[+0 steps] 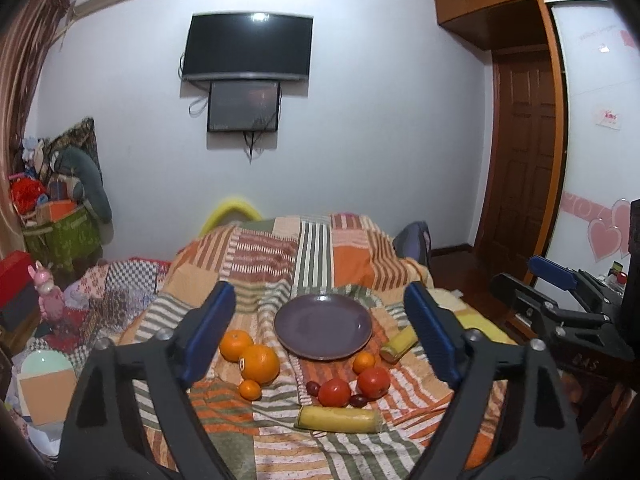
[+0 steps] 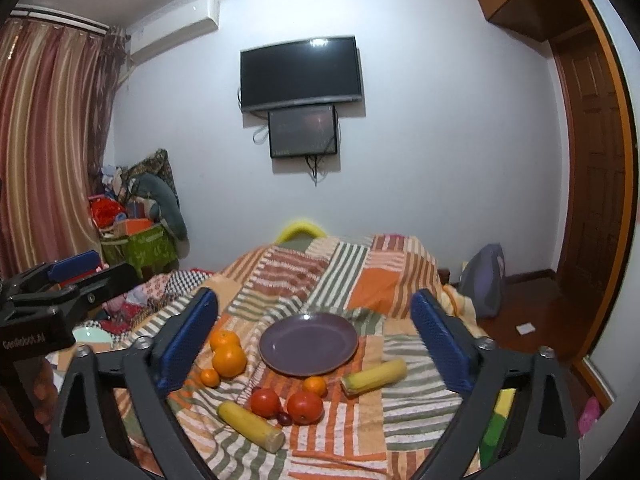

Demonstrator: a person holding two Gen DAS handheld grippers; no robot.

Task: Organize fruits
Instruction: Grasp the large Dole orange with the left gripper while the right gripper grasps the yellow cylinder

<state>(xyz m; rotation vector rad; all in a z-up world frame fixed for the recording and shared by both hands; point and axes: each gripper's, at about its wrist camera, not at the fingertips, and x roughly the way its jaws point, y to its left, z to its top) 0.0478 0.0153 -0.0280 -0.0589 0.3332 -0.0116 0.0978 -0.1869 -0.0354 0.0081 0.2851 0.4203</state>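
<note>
Left gripper [image 1: 320, 334] fills the near foreground of the left wrist view, blue pads spread wide, nothing between them, not touching any fruit. Past it on the patchwork bedspread [image 1: 312, 248]: near banana [image 1: 338, 419] lying crosswise, closest to camera; two tomatoes [image 1: 334, 392] side by side behind it with small dark fruits, maybe grapes or plums [image 1: 359, 400], tucked against them. Small mandarin [image 1: 364, 362] just in front of the purple plate [image 1: 320, 326]. Second banana [image 1: 400, 344] right of the plate, partly behind the right pad. Left cluster: big orange [image 1: 260, 364] touching another orange [image 1: 236, 345], small mandarin [image 1: 250, 389] in front. Plate is empty. Right gripper [image 1: 560, 280] visible at right edge, off the bed, jaws apart.

Right wrist view: right gripper [image 2: 316, 348] also released, pads wide, nothing held, hanging short of the fruit. Same layout from the other side: plate [image 2: 308, 344] bare, oranges [image 2: 229, 360] to its left, tomatoes [image 2: 305, 407] and a mandarin [image 2: 315, 385] in front, one banana [image 2: 252, 426] near left, other banana [image 2: 374, 376] to the right. Left gripper [image 2: 72, 268] at left edge, jaws look apart.

Progress judgement: essentially at the start. No fruit on the plate, all pieces loose on the bedspread around it, neither gripper has anything. Everything is left to do, presumably picking each fruit and putting it on the plate or grouping it
</note>
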